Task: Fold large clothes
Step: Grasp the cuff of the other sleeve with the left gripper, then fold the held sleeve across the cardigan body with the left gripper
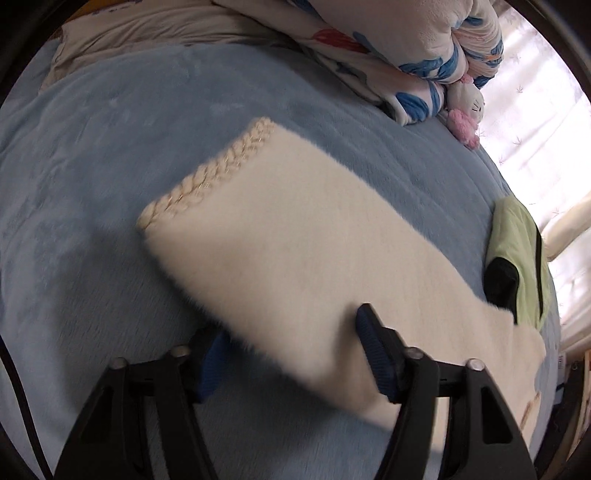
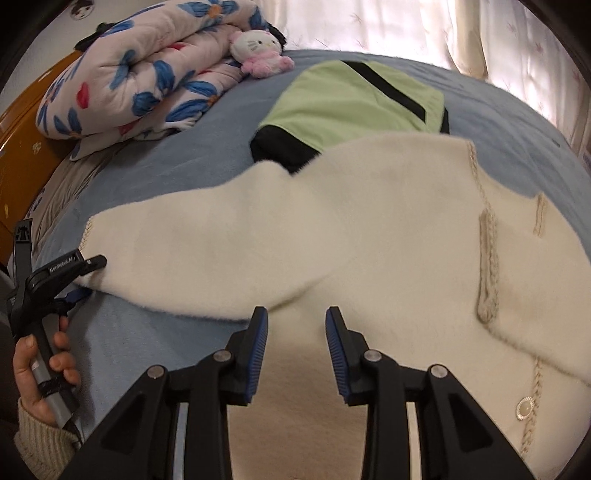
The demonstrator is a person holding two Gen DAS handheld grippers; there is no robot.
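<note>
A cream fuzzy cardigan (image 2: 369,236) with braided trim and pearl buttons lies on the blue bedspread (image 2: 184,155). Its sleeve (image 1: 280,236) stretches out with the braided cuff (image 1: 207,177) at the far end. My left gripper (image 1: 291,332) is open, its jaws straddling the sleeve, one blue pad above the cloth and one under its edge. In the right wrist view the left gripper (image 2: 86,275) sits at the cuff end of the sleeve. My right gripper (image 2: 295,317) is open and empty, hovering over the cardigan's body beside the sleeve's base.
A folded green and black garment (image 2: 354,99) lies beyond the cardigan, partly under it. A rolled flowered quilt (image 2: 140,74) and a pink plush toy (image 2: 258,51) sit at the head of the bed. Curtains (image 2: 406,26) hang behind. A wooden bed frame (image 2: 22,122) is at left.
</note>
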